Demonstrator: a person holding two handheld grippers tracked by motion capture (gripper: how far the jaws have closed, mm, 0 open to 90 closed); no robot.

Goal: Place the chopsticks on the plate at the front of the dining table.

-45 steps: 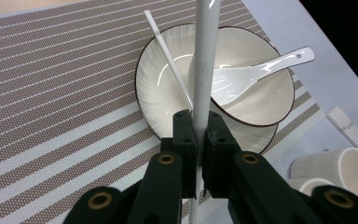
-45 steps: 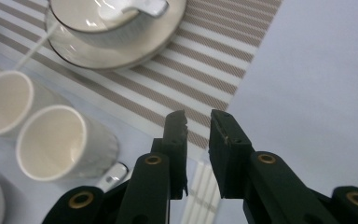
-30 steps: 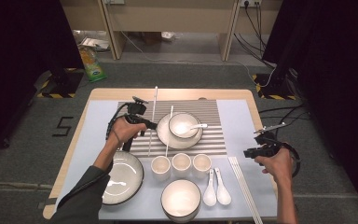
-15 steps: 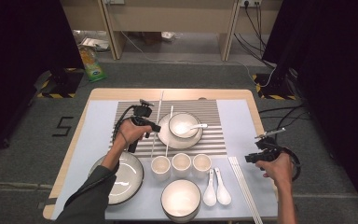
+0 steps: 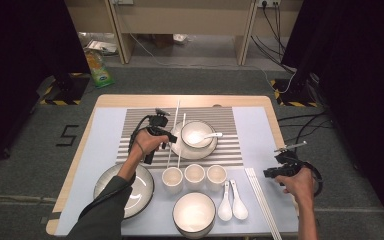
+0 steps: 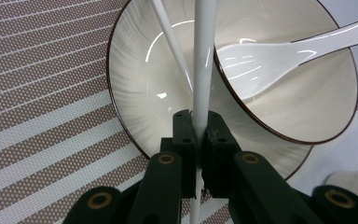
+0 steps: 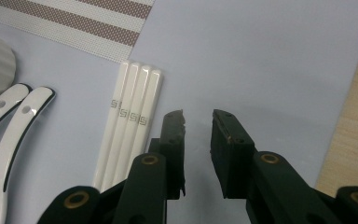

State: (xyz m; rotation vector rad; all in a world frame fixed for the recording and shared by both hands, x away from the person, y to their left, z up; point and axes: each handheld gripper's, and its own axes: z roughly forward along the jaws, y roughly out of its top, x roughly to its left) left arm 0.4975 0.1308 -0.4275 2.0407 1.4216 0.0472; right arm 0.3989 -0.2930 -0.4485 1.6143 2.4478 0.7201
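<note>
Between its shut jaws the left gripper point(image 6: 196, 135) pinches a white chopstick point(image 6: 204, 60), now carried closer to the plate point(image 5: 180, 146) holding the bowl point(image 5: 197, 132) and spoon point(image 5: 211, 135). A second chopstick point(image 5: 181, 137) seems loose beside it. Both point away from the person. The right gripper point(image 7: 198, 122) waits slightly open, empty, beside four chopsticks point(image 7: 133, 116).

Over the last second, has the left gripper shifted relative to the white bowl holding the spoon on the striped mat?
Yes. The left gripper, shut on a white chopstick, has moved right, closer to the white bowl on the striped mat.
</note>
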